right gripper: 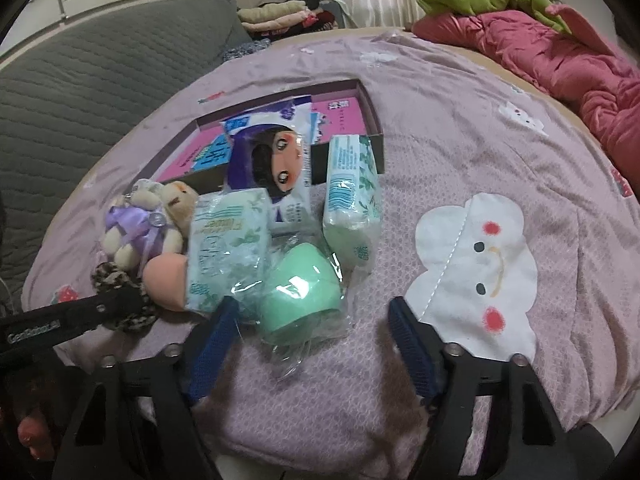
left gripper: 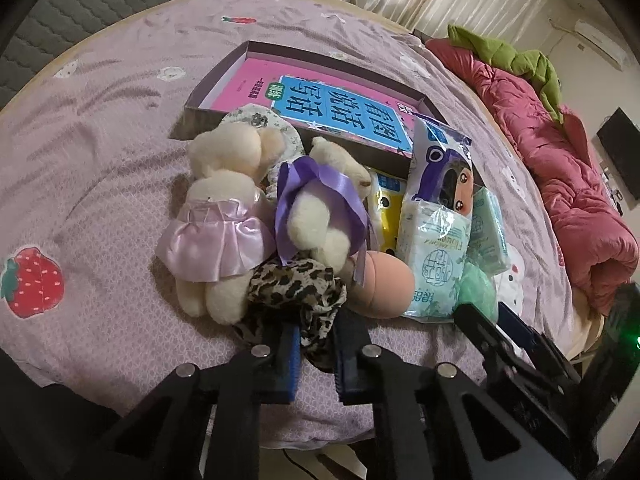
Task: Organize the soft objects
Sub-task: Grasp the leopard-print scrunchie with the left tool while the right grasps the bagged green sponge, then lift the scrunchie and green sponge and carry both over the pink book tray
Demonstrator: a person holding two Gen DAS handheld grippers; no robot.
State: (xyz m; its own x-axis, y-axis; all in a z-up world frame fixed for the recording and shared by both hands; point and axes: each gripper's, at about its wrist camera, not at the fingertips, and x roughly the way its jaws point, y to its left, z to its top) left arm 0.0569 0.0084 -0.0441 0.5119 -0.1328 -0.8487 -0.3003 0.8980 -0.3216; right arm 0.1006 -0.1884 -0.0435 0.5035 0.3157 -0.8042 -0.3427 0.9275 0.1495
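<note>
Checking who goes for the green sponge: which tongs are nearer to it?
Right. The right tongs are open with the green sponge just ahead between the fingers. The left tongs are off to its left, closed on the leopard scrunchie.

My left gripper (left gripper: 315, 354) is matte black plastic with ribbed blue finger pads (left gripper: 289, 364) and round silver screws. My right gripper (right gripper: 312, 344) matches it: black frame, blue pads (right gripper: 210, 354), silver screws, white lettering on the arm beside it.
</note>
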